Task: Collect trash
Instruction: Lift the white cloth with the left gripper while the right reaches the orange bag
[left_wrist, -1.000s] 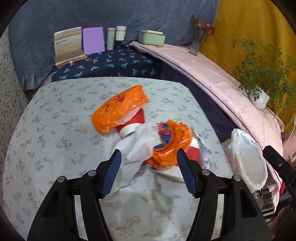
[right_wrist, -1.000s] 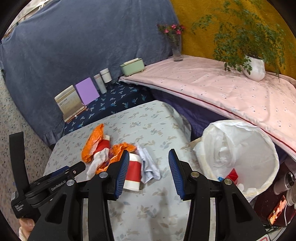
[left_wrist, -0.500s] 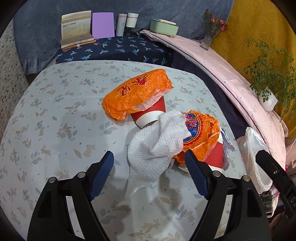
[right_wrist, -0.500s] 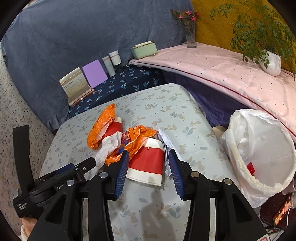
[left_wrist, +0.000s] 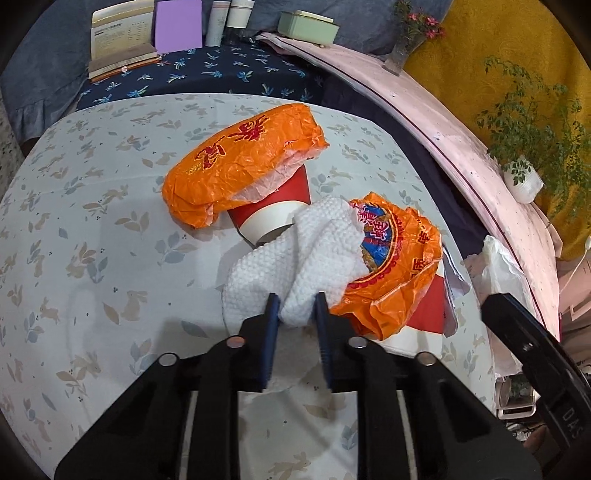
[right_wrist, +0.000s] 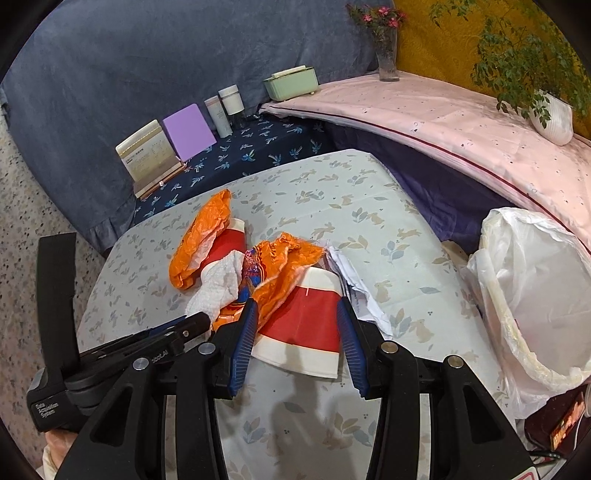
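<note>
Trash lies on the floral table (left_wrist: 92, 258): a white paper towel (left_wrist: 295, 258), two orange wrappers (left_wrist: 243, 166) (left_wrist: 399, 266) and two red-and-white paper cups (left_wrist: 273, 214) (right_wrist: 306, 325). My left gripper (left_wrist: 295, 314) is shut on the near end of the paper towel, which rests on the table. My right gripper (right_wrist: 295, 314) is open, its jaws on either side of the near paper cup, which lies on its side partly under an orange wrapper (right_wrist: 284, 269). Crumpled white paper (right_wrist: 354, 288) lies right of that cup.
A bin lined with a white bag (right_wrist: 532, 295) stands at the table's right edge. A dark blue shelf behind holds a book (right_wrist: 147, 158), a purple card (right_wrist: 188, 131), bottles (right_wrist: 229, 103) and a green box (right_wrist: 291, 83). A pink ledge carries a vase (right_wrist: 388, 55) and a potted plant (right_wrist: 550, 118).
My left gripper moved in and closed on the paper towel. My right gripper advanced until its open jaws sit around the near cup.
</note>
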